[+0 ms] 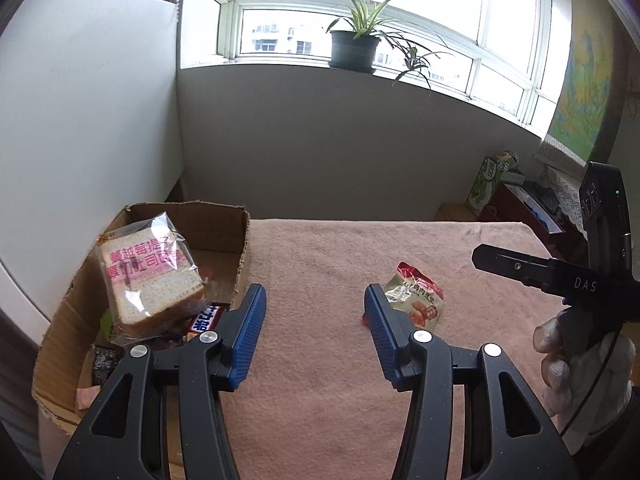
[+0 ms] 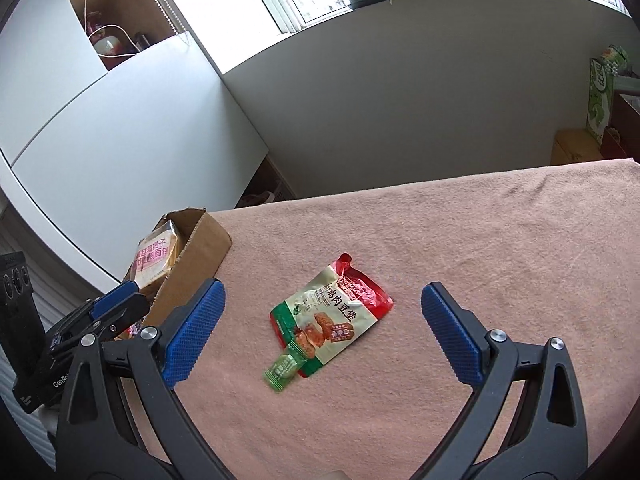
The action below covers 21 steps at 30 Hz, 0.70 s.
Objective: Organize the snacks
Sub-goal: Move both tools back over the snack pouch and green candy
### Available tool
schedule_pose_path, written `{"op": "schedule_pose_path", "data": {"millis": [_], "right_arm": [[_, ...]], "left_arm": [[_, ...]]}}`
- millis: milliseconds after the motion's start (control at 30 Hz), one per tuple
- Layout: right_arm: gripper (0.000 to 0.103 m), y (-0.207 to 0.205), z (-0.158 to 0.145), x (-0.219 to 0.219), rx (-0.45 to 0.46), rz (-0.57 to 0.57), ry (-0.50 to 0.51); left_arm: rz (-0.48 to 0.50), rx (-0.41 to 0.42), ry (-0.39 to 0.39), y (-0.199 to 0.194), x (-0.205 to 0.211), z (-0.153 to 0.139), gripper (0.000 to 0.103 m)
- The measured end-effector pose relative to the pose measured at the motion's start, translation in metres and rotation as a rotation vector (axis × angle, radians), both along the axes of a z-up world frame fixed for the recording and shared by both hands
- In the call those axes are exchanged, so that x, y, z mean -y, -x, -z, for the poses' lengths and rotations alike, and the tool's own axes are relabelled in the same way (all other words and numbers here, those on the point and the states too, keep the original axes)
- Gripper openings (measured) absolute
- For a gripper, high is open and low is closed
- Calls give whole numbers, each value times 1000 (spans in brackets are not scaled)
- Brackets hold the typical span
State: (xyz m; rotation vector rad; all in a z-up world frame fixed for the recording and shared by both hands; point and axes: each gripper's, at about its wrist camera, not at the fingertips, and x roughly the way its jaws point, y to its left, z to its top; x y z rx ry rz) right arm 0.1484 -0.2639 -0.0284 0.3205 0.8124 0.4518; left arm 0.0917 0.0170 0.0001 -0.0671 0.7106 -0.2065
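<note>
Right wrist view: my right gripper (image 2: 322, 332) hangs over the pink cloth (image 2: 500, 240) with jaws spread wide, nothing between them. Directly ahead, between the 2 blue pads (image 2: 192, 334), lies the red-and-green snack pouch (image 2: 332, 316), flat on the cloth; a small green candy (image 2: 282, 372) touches its near corner. My left gripper (image 1: 316, 332) is likewise spread and empty, just beside the cardboard box (image 1: 224, 224). The box already holds the wrapped bread (image 1: 152, 276) and a chocolate bar (image 1: 206, 318). Judgement: mostly sorted; 2 items appear left on the cloth.
</note>
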Motion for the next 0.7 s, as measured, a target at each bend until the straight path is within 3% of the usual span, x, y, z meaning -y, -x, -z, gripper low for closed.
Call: {"op": "schedule_pose_path", "data": {"millis": [167, 333, 600, 700], "right_arm": [[100, 1, 3, 22, -2, 24, -27], [100, 2, 11, 40, -23, 37, -35], [100, 4, 19, 61, -41, 52, -78], [100, 6, 21, 63, -43, 54, -83]], "left_arm": [[50, -85, 45, -20, 28, 18, 50], [69, -175, 42, -46, 52, 42, 50], [28, -281, 156, -77, 45, 63, 50], [33, -306, 148, -84, 49, 72, 50]]}}
